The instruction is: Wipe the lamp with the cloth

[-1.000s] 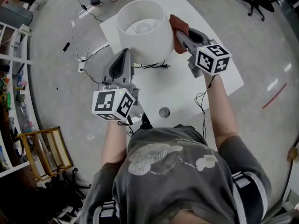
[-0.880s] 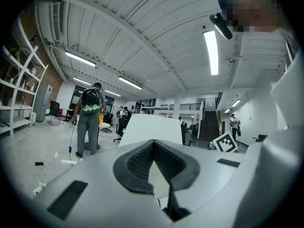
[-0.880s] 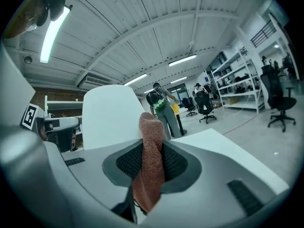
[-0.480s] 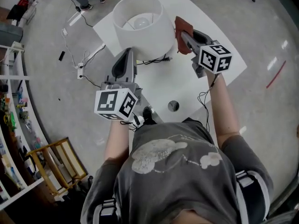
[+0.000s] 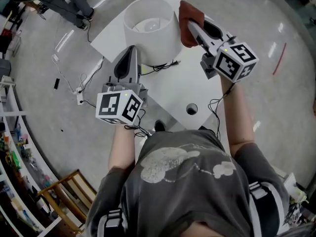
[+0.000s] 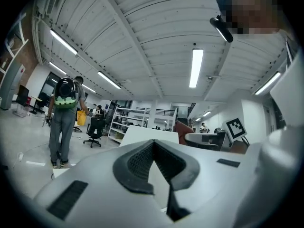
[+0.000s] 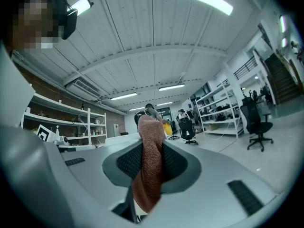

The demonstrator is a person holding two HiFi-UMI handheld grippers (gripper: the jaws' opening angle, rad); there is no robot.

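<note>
The lamp (image 5: pixel 150 31) has a wide white drum shade and stands at the far end of the white table (image 5: pixel 180 90); its bulb shows inside the shade. My right gripper (image 5: pixel 191 28) is shut on the rust-brown cloth (image 5: pixel 188 18), which rests against the shade's upper right side. In the right gripper view the cloth (image 7: pixel 151 165) hangs pinched between the dark pads of the right gripper (image 7: pixel 151 151). My left gripper (image 5: pixel 131 51) sits by the shade's lower left side, its jaws together with nothing in them. In the left gripper view the left gripper (image 6: pixel 153 144) points toward the white shade (image 6: pixel 149 133).
The lamp's black cable (image 5: pixel 159 68) lies on the table in front of the base. A round hole (image 5: pixel 191 109) sits in the tabletop near me. A person (image 5: pixel 64 4) stands on the floor at far left, and cables and a power strip (image 5: pixel 79 97) lie beside the table.
My right gripper has lifted the cloth higher along the shade's right side, up to the rim. The left gripper has stayed by the shade's lower left. The head view has shifted.
</note>
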